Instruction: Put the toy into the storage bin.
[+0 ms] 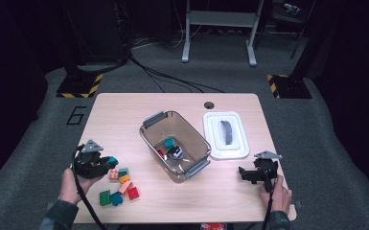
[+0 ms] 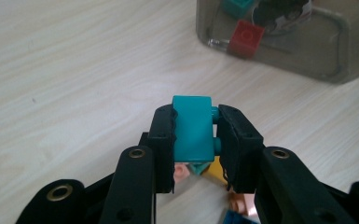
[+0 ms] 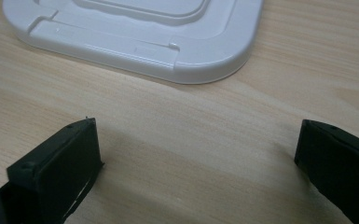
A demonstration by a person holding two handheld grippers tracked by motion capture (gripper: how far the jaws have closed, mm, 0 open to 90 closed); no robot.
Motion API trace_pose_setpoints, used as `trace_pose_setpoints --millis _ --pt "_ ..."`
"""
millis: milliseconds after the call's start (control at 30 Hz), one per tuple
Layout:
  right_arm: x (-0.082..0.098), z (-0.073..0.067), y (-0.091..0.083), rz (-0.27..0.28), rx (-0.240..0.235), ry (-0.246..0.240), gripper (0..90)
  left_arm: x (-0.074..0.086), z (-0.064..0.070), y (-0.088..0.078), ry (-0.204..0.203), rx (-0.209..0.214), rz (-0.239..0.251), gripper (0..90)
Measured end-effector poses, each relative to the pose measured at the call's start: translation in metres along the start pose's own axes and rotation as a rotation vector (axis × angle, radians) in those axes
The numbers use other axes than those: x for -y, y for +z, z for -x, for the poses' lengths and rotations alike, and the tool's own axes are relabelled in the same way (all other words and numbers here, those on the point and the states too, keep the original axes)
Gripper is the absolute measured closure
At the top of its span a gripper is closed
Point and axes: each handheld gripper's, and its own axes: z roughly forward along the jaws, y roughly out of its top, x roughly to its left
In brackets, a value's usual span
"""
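Teal brick (image 2: 193,127) clamped (left gripper (image 2: 195,140)), above table (image 2: 74,70)

Light wood-grain surface (image 1: 124,110) on grey carpet floor (image 1: 28,139). Black cables (image 1: 163,76) trail behind. Grey metal frame stand (image 1: 219,28) at back. Two yellow-black hazard-striped bases (image 1: 79,86). Surroundings dark.

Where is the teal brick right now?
The teal brick is clamped in the left gripper at the table's left, above the loose bricks and left of the clear bin.
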Motion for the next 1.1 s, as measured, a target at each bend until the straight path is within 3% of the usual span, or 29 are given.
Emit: trace_pose_setpoints --millis 167,433,933,1100 --pt "0.0 0.0 0.0 0.003 0.0 0.0 0.0 -0.023 0.004 -0.003 0.017 0.003 0.025 68.4" --pt "0.0 0.0 0.0 0.002 0.001 0.002 0.0 -0.055 0.016 -0.004 0.081 0.003 0.03 68.4" --pt "0.0 0.0 0.0 0.003 0.001 0.0 0.0 -0.101 0.036 0.0 0.165 0.013 0.055 68.4" --pt "0.0 0.0 0.0 0.003 0.001 0.0 0.0 -0.113 0.039 0.002 0.176 0.021 0.064 68.3"
